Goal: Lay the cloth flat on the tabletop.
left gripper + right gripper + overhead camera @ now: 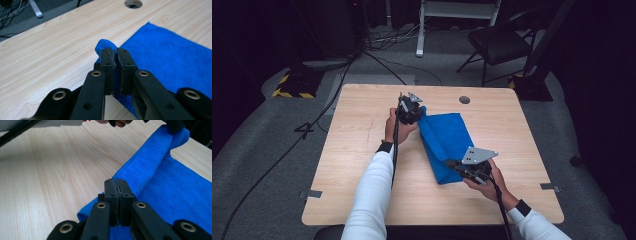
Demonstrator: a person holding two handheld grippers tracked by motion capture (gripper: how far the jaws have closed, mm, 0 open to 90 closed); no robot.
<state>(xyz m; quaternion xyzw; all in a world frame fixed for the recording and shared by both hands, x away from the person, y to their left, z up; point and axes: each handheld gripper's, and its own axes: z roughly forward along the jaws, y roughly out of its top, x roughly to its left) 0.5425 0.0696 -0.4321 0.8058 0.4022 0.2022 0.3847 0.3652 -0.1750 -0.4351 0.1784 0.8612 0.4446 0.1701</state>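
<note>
While both grippers pinch the blue towel along its left edge, the work looks like a fold in mid-step. That towel lies near the middle of the table, partly doubled over. In the left gripper view, the left gripper has its jaws clamped on the far corner, a tuft of cloth bulging above the tips. In the right gripper view, the right gripper is closed on the near corner, lifting a rolled edge that runs away toward the other hand. Next, I judge, both should carry this edge together across to the opposite side, keeping it taut and level, then let go once the edges line up
</note>
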